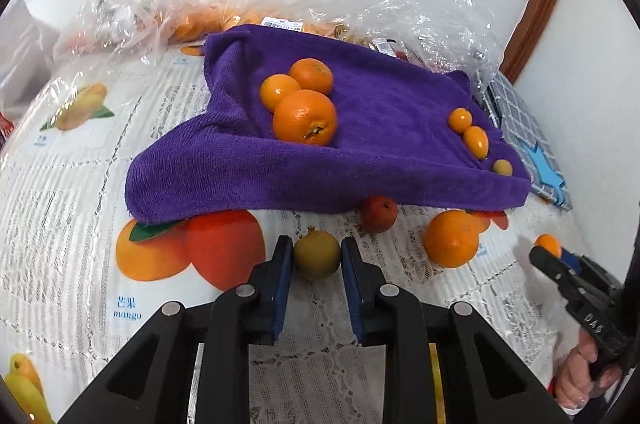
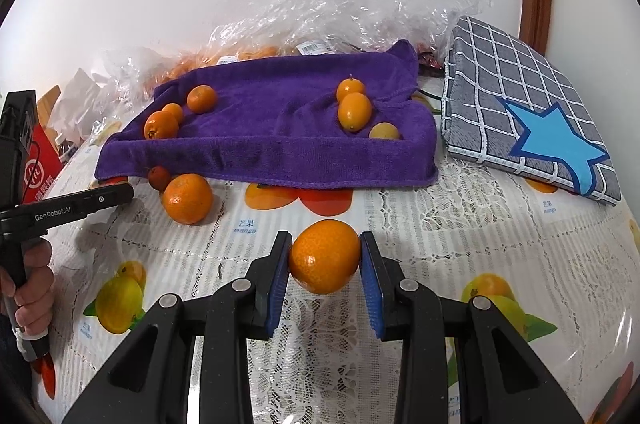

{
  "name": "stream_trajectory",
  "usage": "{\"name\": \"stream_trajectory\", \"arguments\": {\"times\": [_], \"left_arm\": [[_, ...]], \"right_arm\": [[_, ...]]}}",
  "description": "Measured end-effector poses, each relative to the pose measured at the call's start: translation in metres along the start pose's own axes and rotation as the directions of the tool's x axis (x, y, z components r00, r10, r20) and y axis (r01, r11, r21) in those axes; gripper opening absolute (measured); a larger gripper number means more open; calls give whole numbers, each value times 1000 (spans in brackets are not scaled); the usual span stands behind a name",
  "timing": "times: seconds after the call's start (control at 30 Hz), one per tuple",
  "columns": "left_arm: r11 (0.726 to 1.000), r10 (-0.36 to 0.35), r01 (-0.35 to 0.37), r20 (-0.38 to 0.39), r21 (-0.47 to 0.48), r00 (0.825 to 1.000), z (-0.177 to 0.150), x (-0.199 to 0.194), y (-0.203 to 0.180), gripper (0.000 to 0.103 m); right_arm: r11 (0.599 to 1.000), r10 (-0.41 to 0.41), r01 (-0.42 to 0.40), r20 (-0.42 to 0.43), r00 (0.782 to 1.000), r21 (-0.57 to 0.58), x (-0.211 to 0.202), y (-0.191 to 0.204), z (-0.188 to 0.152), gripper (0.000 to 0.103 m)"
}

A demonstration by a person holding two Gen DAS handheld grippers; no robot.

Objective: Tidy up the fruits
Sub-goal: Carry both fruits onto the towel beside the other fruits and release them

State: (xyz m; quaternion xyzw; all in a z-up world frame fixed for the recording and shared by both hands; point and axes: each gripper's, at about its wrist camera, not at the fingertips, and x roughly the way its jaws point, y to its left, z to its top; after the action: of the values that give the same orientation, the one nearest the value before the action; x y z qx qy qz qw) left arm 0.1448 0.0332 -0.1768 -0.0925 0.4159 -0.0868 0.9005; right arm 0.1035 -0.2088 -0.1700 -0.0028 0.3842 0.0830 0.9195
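Note:
A purple towel holds three tangerines on its left, and two kumquats and a yellowish fruit on its right. My left gripper is shut on a small olive-yellow round fruit at the tablecloth. My right gripper is shut on a small orange kumquat, held just above the tablecloth; it also shows in the left wrist view. A loose tangerine and a small red fruit lie in front of the towel.
The table has a lace cloth printed with fruit pictures. Crinkled clear plastic bags with more oranges lie behind the towel. A grey checked pad with a blue star sits at the right. A red box stands at the left.

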Motion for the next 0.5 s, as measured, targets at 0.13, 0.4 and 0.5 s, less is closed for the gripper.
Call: {"name": "stream_trajectory", "arguments": {"times": [0.13,0.4,0.5], "left_arm": [[1000,17,-17,-2,23,1000,2,4,-6,25],[1000,13,-13,5,3,1000,0,3,-4,24],[1000,24,-24,8,4,1000,0,3,-4,24]], "right_arm": [[1000,3,-3,3,1000,9,-1,-1,0,34],[1000,23,-23,5,1000,-20,-2,5,-1,34],[1000,20,-20,0,1000,-20,-1,4,-1,34]]}}
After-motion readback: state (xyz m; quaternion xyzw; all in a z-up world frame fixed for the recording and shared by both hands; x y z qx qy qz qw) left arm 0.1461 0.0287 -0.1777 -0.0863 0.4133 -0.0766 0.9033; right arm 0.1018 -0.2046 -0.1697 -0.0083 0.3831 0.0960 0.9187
